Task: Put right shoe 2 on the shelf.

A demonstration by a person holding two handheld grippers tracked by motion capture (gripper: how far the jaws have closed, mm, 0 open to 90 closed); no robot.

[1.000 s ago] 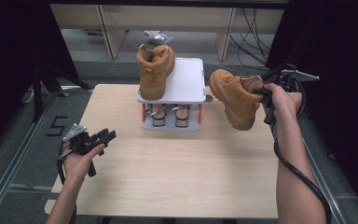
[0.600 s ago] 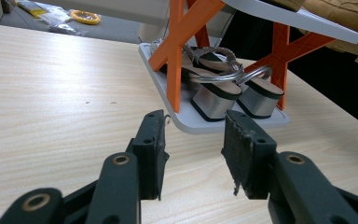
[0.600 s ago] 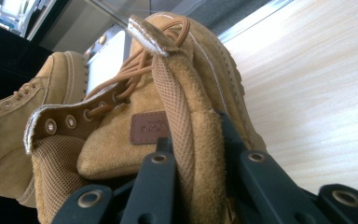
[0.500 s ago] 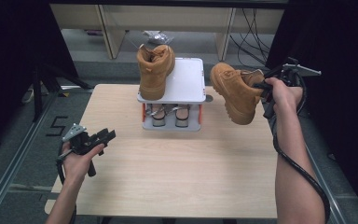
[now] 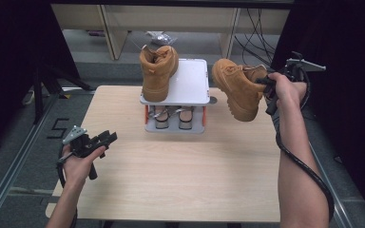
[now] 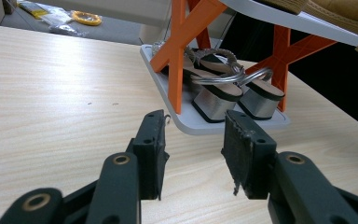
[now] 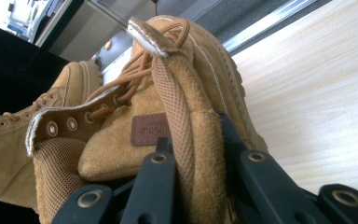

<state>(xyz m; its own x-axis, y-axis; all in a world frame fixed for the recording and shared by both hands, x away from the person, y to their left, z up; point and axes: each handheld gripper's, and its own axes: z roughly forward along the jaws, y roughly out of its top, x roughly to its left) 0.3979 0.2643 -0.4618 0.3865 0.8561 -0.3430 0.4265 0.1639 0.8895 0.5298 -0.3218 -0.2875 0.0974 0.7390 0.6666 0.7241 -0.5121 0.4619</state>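
A tan lace-up boot (image 5: 158, 71) stands upright on the left half of a white rack shelf (image 5: 190, 83). To the right of the rack a second tan boot (image 5: 237, 88) hangs in the air, toe tilted down toward the table. My right gripper (image 5: 266, 85) is shut on it. In the right gripper view the jaws clamp the padded collar (image 7: 186, 154) of this boot (image 7: 121, 140). My left gripper (image 5: 105, 139) rests low over the table's left side, open. Nothing lies between its jaws in the left gripper view, where the left gripper (image 6: 193, 149) points at the rack.
The rack has orange legs (image 6: 182, 56) and a grey base holding a pair of silver wedge sandals (image 6: 223, 93), also seen from above as sandals (image 5: 171, 116). The wooden table (image 5: 180, 171) has a wide bare front half. Shelving and cables stand behind the table.
The right hand has lifted the held boot slightly higher beside the rack. The left hand and its gripper have stayed where they were.
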